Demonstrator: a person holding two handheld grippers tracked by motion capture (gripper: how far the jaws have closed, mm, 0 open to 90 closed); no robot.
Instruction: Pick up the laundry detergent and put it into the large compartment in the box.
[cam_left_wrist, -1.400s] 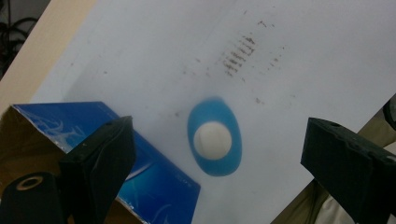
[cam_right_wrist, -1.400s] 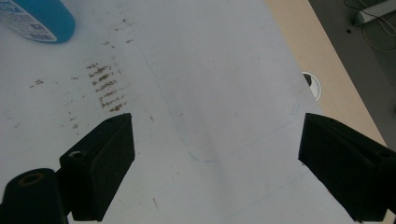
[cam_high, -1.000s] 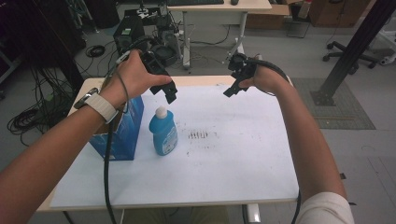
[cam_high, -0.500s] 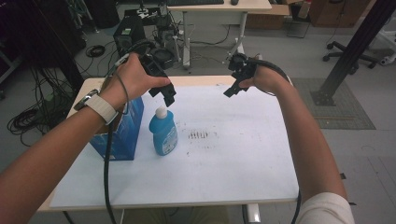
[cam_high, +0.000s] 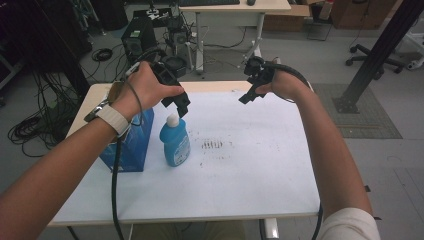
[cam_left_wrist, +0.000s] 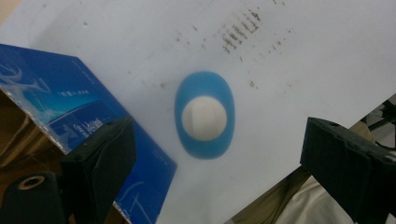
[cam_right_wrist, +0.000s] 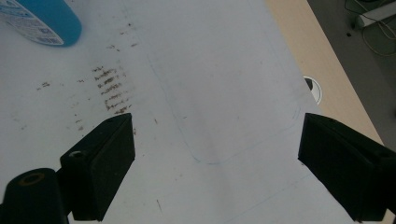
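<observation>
**Left gripper settles over the bottle cap**

The left gripper (cam_high: 181, 106) has crept from beside the blue bottle (cam_high: 175, 142) to right above its white cap (cam_high: 173, 120), and from the left gripper view you look straight down on that cap (cam_left_wrist: 204, 118), centred between two wide-open jaws. Nothing is gripped yet.

The bottle stands upright on the white table (cam_high: 250, 165), and everything else reads from it. Touching or just beside it on the person's left is the blue carton (cam_high: 131, 145), standing on end; the gap between them is hard to judge from above. Just past the bottle toward the table's middle lies a patch of dark scuff marks (cam_high: 212, 145). Well beyond that, above the far edge, hangs the right gripper (cam_high: 248, 95), jaws spread wide and empty, looking down at bare table with the bottle's base (cam_right_wrist: 42, 21) in the corner of its view.

How will it handle? It looks like thin plastic with liquid inside: moderately weighty, bottom-heavy, smooth and probably slippery, with walls that give under a squeeze. The body is an oval, so the narrow neck just under the cap seems the safest hold; the stiff cap offers a shoulder to stop it sliding out. A pinch across the broad body risks slipping or nudging the carton.
</observation>
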